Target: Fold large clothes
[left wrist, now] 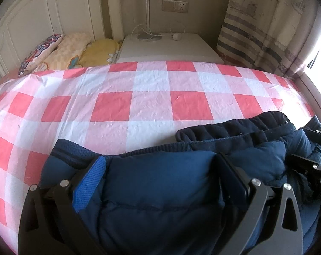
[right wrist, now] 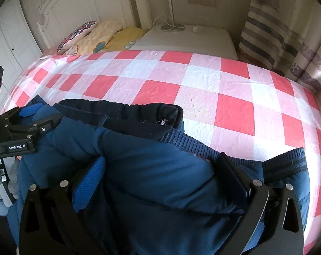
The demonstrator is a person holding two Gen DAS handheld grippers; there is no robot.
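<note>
1. The jacket [left wrist: 160,191], a dark blue padded one, lies at the near edge of the bed [left wrist: 139,89], bunched up, with most of the checked sheet behind it bare.
2. Its ribbed hem [left wrist: 75,148] and its dark lining [right wrist: 139,116] are turned toward the far edge of the bed.
3. The left gripper [left wrist: 160,170] is over the jacket, and a thick puffy fold fills the space between its two fingers; the blue pad [left wrist: 90,182] presses against the cloth on one side and the black finger on the other, so it is clamped on the jacket, though the fingers stand wide because of the padding.
4. The right gripper [right wrist: 162,170] holds the jacket in the same way, with a fat fold between its blue pad [right wrist: 88,184] and its black finger.
5. In the right wrist view the left gripper [right wrist: 33,119] shows at the left side, touching the jacket near the lining.
6. In the left wrist view the right gripper [left wrist: 313,161] shows at the right side, also on the cloth.
7. At the head end of the bed lie some pillows [left wrist: 60,51] against a white headboard [left wrist: 43,14].
8. Behind the far edge stands a white nightstand [left wrist: 171,46] with a lamp base [left wrist: 149,35] and a cable, and beside it hangs a striped curtain [left wrist: 266,21].
</note>
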